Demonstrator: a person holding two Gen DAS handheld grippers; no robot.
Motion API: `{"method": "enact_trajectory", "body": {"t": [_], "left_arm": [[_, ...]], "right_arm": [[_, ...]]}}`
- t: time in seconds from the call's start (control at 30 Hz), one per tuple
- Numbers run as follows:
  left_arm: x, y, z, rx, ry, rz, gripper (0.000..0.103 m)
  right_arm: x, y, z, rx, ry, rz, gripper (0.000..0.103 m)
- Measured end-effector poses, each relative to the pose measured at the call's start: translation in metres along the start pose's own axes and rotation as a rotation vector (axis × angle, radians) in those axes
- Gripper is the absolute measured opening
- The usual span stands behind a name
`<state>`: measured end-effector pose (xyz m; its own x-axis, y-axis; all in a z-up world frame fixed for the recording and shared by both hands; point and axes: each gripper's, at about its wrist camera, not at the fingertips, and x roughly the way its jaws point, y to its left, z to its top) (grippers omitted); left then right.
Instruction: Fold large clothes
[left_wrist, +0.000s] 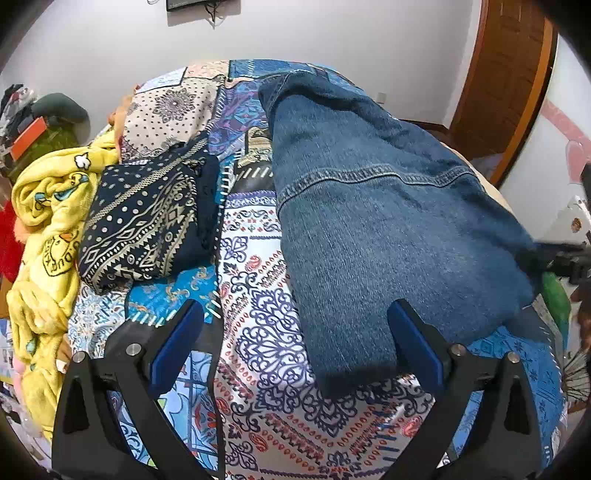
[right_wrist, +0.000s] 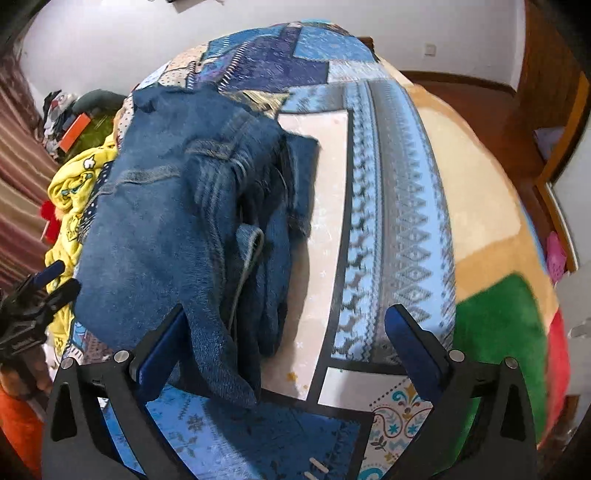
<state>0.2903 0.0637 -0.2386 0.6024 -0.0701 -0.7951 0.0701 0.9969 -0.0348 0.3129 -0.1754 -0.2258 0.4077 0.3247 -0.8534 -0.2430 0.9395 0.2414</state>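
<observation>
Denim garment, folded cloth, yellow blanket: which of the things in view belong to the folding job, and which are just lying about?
Job:
- denim garment
- left gripper, open
- right gripper, open
- patterned bedspread, the work surface

Lying about:
- folded navy patterned cloth
- yellow blanket
- red item
- wooden door

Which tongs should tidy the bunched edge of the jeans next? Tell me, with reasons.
Right. The right tongs stand open right over the bunched folds of the jeans. The left tongs, also open, face only a flat, smooth end.
</observation>
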Motion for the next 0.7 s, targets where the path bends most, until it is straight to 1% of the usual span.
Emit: {"method": "enact_trajectory", "body": {"t": [0.1, 0.2, 0.27, 0.33, 0.37, 0.47, 0.53, 0.63, 0.7], "left_arm": [[0.001, 0.000, 0.000, -0.010, 0.009, -0.005, 0.101], [0.002, 0.001, 0.002, -0.011, 0.011, -0.006, 0.101], [0.002, 0.001, 0.002, -0.008, 0.011, -0.006, 0.101], [0.002, 0.002, 0.003, -0.004, 0.012, -0.007, 0.101], [0.002, 0.002, 0.003, -0.001, 0.011, -0.012, 0.101], [0.004, 0.004, 0.004, 0.002, 0.015, -0.031, 0.101], [0.005, 0.005, 0.005, 0.007, 0.020, -0.038, 0.101], [0.006, 0.004, 0.012, 0.029, 0.023, -0.011, 0.101], [0.005, 0.002, 0.019, 0.060, 0.005, 0.036, 0.101]], "right_arm": [[-0.010, 0.012, 0.017, -0.040, -0.058, -0.006, 0.103], [-0.003, 0.017, 0.032, -0.040, -0.069, 0.014, 0.103], [0.011, 0.013, 0.037, -0.032, -0.045, 0.016, 0.103], [0.028, 0.004, 0.037, -0.021, -0.008, -0.026, 0.103], [0.034, -0.001, 0.037, -0.019, 0.011, -0.023, 0.103], [0.042, -0.021, 0.034, 0.010, 0.048, 0.045, 0.103], [0.038, -0.025, 0.032, 0.025, 0.046, 0.059, 0.103], [0.028, -0.018, 0.031, 0.009, 0.035, 0.038, 0.103], [0.018, -0.010, 0.030, -0.005, 0.022, 0.037, 0.103]]}}
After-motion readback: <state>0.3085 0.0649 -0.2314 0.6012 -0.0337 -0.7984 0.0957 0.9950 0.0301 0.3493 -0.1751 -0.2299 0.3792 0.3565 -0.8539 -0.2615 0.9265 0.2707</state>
